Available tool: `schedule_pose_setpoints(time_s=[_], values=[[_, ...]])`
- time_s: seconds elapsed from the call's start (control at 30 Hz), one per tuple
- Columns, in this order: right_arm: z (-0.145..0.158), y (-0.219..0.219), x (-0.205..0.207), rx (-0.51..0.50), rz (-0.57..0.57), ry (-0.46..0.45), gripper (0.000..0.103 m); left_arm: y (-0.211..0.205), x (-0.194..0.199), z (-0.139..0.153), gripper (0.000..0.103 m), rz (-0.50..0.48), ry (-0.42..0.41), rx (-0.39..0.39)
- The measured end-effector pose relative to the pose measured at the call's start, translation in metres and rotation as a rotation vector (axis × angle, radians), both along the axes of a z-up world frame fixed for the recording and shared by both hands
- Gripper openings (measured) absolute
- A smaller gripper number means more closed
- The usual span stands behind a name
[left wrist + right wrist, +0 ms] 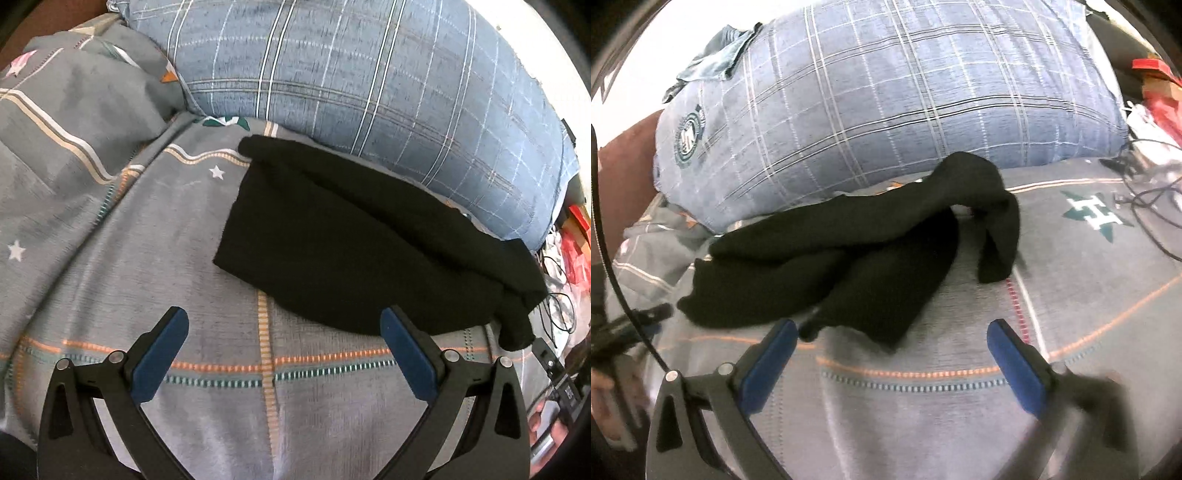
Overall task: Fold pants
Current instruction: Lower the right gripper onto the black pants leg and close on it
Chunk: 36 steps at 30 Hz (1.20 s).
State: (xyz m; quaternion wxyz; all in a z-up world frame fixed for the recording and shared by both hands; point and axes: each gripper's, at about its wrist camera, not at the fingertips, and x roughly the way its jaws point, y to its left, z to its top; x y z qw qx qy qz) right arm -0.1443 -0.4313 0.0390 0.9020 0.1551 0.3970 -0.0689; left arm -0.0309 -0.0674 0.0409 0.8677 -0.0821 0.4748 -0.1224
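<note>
Black pants (362,243) lie partly folded on a grey patterned bedsheet (184,258), against a blue plaid pillow. In the right wrist view the pants (849,258) lie bunched, with one end draped to the right. My left gripper (284,325) is open and empty, just in front of the pants' near edge. My right gripper (892,332) is open and empty, its left finger (772,362) close to the pants' near corner. The right gripper's right side is motion-blurred.
A blue plaid pillow (369,74) lies behind the pants, and it also shows in the right wrist view (886,103). A rumpled grey duvet (74,110) is at the left. Cables (1145,177) and red clutter (1160,92) lie off the bed's right side.
</note>
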Motion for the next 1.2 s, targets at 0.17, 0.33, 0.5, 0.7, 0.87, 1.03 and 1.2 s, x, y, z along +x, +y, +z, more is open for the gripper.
schedule_pose_setpoints(time_s=[0.17, 0.33, 0.5, 0.7, 0.87, 1.03, 1.2], values=[[-0.008, 0.007, 0.008, -0.014, 0.026, -0.037, 0.102, 0.000, 0.013, -0.008, 0.103, 0.034, 0.047, -0.001], [-0.021, -0.004, 0.021, 0.061, 0.001, -0.001, 0.102, -0.015, 0.026, -0.017, 0.103, 0.012, 0.070, 0.001], [-0.026, -0.003, 0.039, 0.082, 0.023, 0.011, 0.091, -0.033, 0.032, -0.019, 0.103, -0.035, 0.049, 0.048], [-0.031, -0.001, 0.048, 0.075, 0.034, 0.024, 0.080, -0.032, 0.035, -0.017, 0.097, -0.025, 0.031, 0.035], [-0.033, -0.001, 0.049, 0.072, 0.029, 0.030, 0.080, -0.034, 0.034, -0.017, 0.097, -0.037, 0.020, 0.062], [-0.033, -0.002, 0.050, 0.073, 0.029, 0.025, 0.080, -0.033, 0.034, -0.017, 0.097, -0.033, 0.023, 0.069], [-0.033, 0.000, 0.050, 0.072, 0.026, 0.027, 0.080, -0.031, 0.032, -0.016, 0.097, -0.031, 0.023, 0.080]])
